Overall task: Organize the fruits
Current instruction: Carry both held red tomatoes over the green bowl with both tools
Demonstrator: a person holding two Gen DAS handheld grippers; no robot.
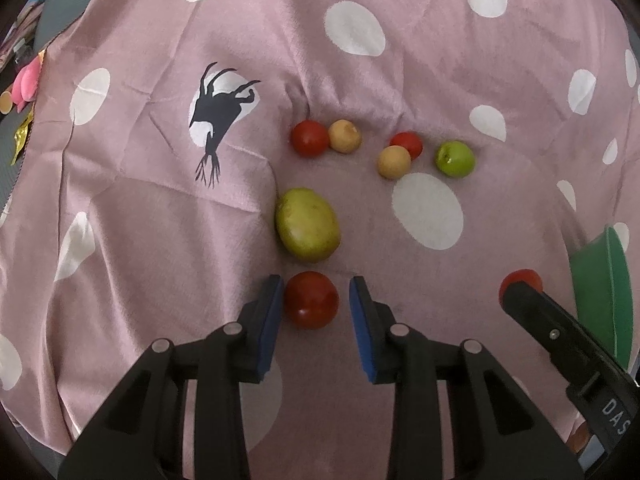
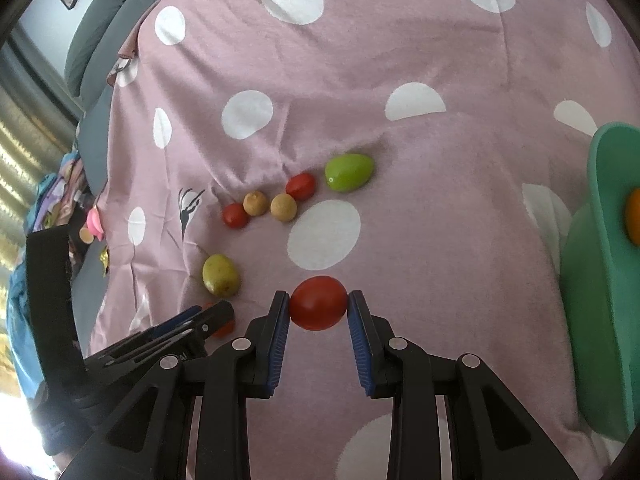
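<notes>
Left gripper point(image 1: 314, 286) open, fingers either side of red tomato point(image 1: 311, 299), left pad touching or nearly so, right pad just apart. Right gripper point(image 2: 318, 300) clamped on second red tomato point(image 2: 318, 303), both pads touching.

On pink dotted cloth point(image 1: 160, 240), left to right: one yellow-green mango point(image 1: 307, 224), two small tomatoes point(image 1: 309, 137) point(image 1: 408, 144), two tan round fruits point(image 1: 345, 136) point(image 1: 394, 162), one green apple point(image 1: 455, 159). Four tomatoes total. One green bowl point(image 2: 600, 280) far right, orange fruit point(image 2: 633, 218) inside.
</notes>
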